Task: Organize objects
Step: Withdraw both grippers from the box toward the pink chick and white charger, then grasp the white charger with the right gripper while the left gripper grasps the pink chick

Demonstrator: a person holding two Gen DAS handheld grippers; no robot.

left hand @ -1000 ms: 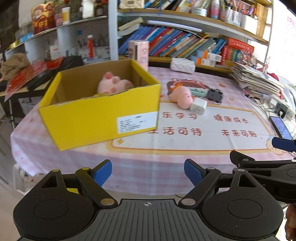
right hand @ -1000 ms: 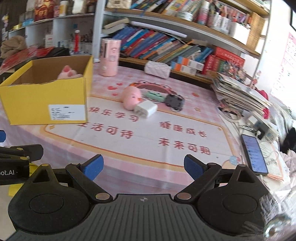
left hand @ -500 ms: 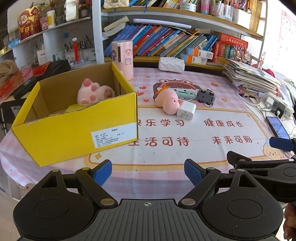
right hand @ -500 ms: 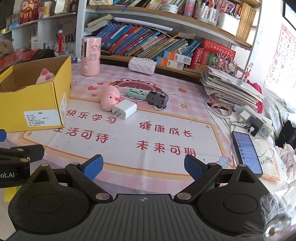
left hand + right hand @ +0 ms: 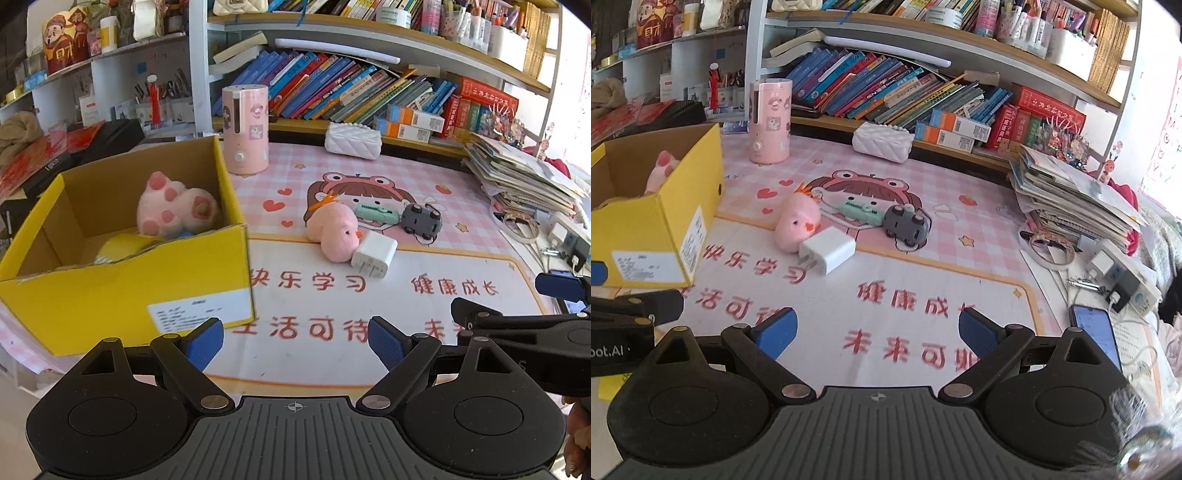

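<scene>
A yellow cardboard box (image 5: 122,291) stands at the table's left; it also shows in the right wrist view (image 5: 665,236). A pink paw plush (image 5: 173,210) lies inside it. On the mat's middle lie a pink plush chick (image 5: 334,234), a white charger (image 5: 373,254), a green clip (image 5: 376,214) and a grey toy car (image 5: 421,221). The right wrist view shows the chick (image 5: 796,221), charger (image 5: 827,250), clip (image 5: 858,210) and car (image 5: 907,225). My left gripper (image 5: 295,345) is open and empty near the front edge. My right gripper (image 5: 877,334) is open and empty beside it.
A pink cylinder (image 5: 244,129) and a white quilted pouch (image 5: 352,140) stand at the back by the bookshelf. A stack of magazines (image 5: 1071,195) sits at the right. A phone (image 5: 1095,338) and a power strip (image 5: 1123,277) lie at the right edge.
Both grippers have moved forward toward the table and a little right. The box and toys now look nearer. Both stay open.
</scene>
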